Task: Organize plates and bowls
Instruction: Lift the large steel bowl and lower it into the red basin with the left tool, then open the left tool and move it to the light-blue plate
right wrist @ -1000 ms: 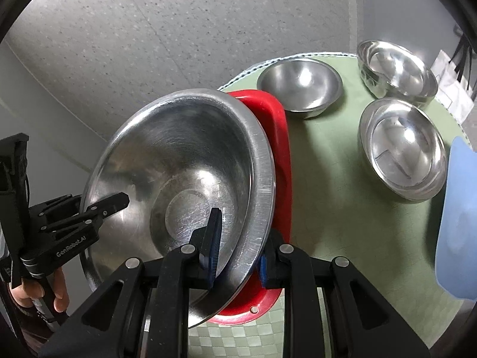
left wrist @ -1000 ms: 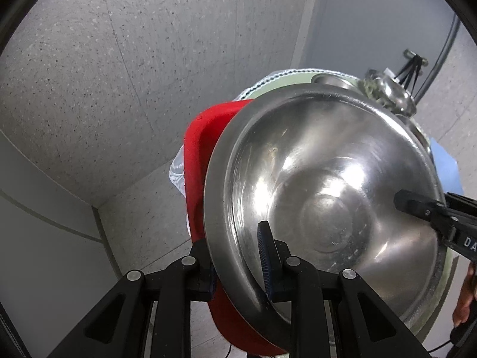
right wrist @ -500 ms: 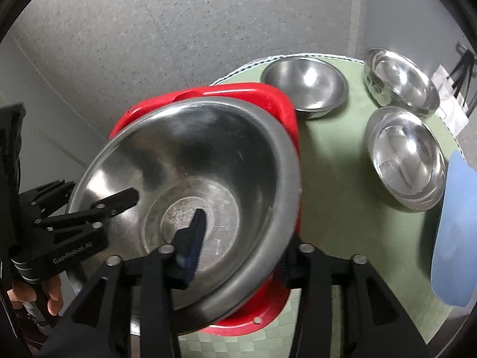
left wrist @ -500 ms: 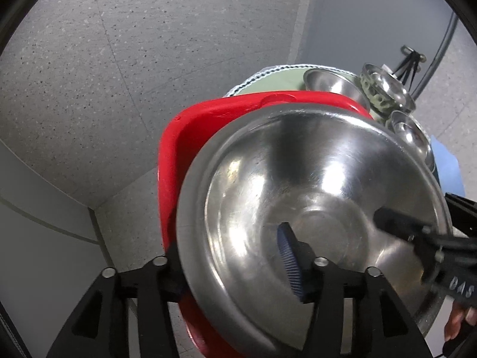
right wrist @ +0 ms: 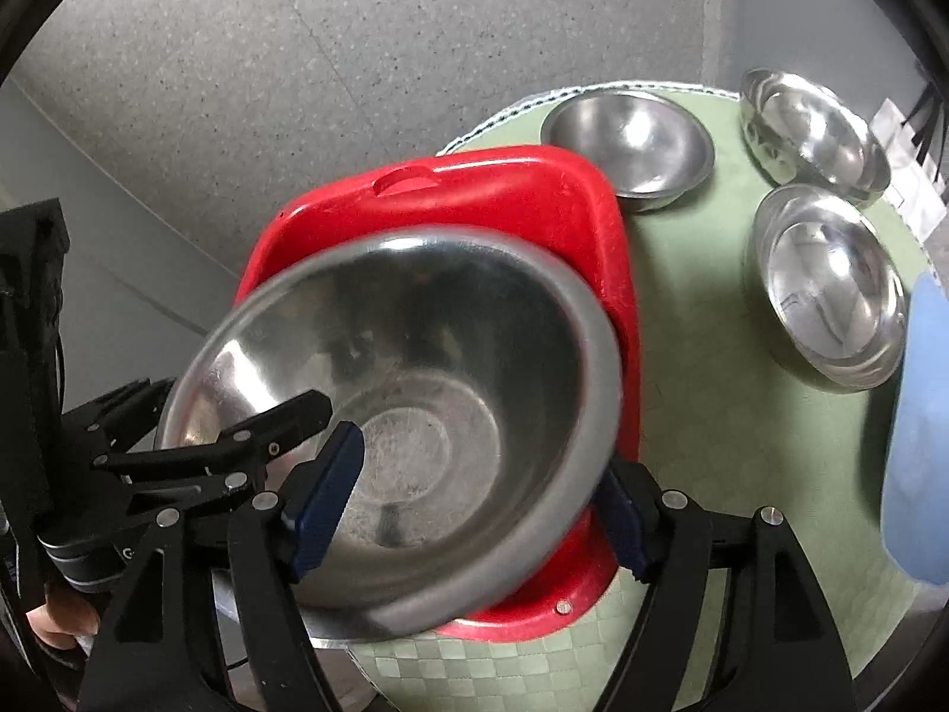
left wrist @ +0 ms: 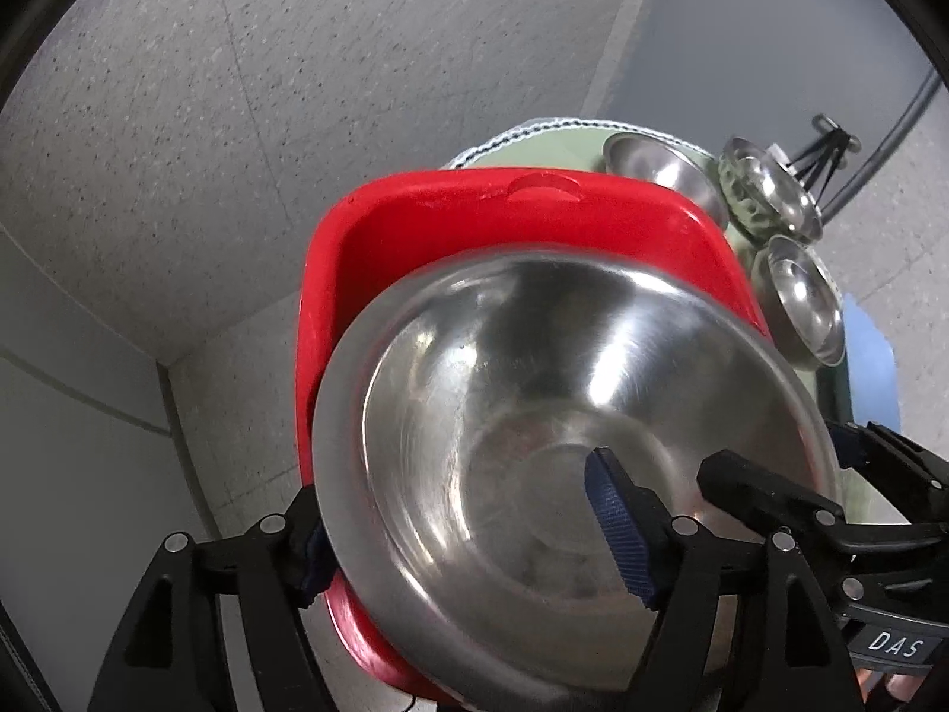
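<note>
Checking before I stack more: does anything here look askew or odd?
The big steel bowl sits tilted in the red basin, its rim overhanging the basin's edge. The three smaller bowls sit level on the green table.

Big steel bowl (left wrist: 534, 445) over a red basin (left wrist: 474, 225) — left wrist view

The left hand-held gripper (left wrist: 468, 540) straddles the bowl's near rim, fingers spread wide; three small steel bowls (left wrist: 801, 302) sit at two o'clock — on the green surface (left wrist: 557, 145).

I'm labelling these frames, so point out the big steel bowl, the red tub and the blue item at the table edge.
big steel bowl (right wrist: 409, 445), right wrist view, on its flat inner bottom.
red tub (right wrist: 510, 202), right wrist view, on its far inner wall.
blue item (right wrist: 919, 451), right wrist view, on its flat face.
</note>
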`<state>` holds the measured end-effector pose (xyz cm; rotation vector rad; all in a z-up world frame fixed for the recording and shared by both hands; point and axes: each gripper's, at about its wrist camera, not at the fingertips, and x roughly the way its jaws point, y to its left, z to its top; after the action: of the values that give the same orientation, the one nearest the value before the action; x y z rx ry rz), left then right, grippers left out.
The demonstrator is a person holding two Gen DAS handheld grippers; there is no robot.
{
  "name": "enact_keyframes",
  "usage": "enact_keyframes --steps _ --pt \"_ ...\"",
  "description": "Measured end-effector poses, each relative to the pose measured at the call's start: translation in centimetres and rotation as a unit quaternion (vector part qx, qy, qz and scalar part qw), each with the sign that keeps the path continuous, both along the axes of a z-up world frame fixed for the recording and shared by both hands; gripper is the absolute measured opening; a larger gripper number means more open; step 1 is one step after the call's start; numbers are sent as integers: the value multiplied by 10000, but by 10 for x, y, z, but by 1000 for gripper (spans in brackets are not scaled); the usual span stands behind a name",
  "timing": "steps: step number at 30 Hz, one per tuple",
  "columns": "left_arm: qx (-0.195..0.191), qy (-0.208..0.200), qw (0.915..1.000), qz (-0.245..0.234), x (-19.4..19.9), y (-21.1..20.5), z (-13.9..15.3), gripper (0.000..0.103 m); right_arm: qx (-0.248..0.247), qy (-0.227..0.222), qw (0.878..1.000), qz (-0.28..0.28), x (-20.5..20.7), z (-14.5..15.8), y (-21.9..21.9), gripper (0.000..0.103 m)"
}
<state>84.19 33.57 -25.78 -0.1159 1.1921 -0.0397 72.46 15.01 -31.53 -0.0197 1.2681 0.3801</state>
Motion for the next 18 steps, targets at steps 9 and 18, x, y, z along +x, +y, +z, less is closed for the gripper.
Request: enact_keyframes --steps 9,18 --pt "73 -156 9997 154 -23 -1 20 82 137 -271 9995 -109 -22 17 -16 82" --pt "524 -678 9958 336 -65 -20 54 84 305 -585 9973 -332 -38 40 -50 83"
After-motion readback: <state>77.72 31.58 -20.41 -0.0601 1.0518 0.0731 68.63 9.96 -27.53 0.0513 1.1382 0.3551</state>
